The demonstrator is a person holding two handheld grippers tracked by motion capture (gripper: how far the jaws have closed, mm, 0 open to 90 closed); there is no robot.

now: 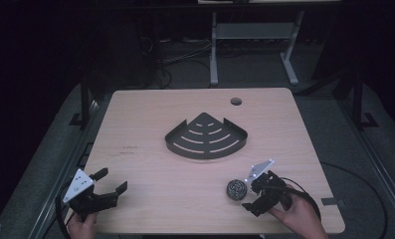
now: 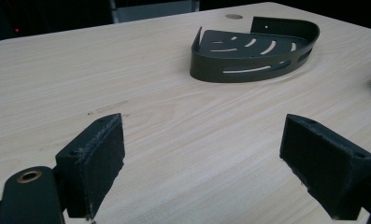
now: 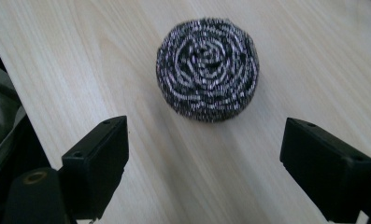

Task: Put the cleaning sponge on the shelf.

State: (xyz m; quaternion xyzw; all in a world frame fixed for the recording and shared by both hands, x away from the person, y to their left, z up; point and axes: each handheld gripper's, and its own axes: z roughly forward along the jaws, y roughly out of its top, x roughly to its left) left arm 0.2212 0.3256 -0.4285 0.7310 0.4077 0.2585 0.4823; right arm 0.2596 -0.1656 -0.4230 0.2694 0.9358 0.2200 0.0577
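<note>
A round steel-wool scourer (image 1: 236,189) lies on the wooden table near its front right. In the right gripper view the scourer (image 3: 207,69) sits just ahead of the jaws, which stand wide apart and do not touch it. My right gripper (image 1: 250,195) is open right beside the scourer. A dark slotted corner shelf (image 1: 206,137) rests in the middle of the table. My left gripper (image 1: 111,181) is open at the front left over bare wood. In the left gripper view the corner shelf (image 2: 253,49) lies farther off at the upper right.
The table (image 1: 150,174) has a cable hole (image 1: 236,101) near its far edge. The front edge of the table runs close to both hands. A desk frame (image 1: 254,45) and cables stand on the dark floor behind.
</note>
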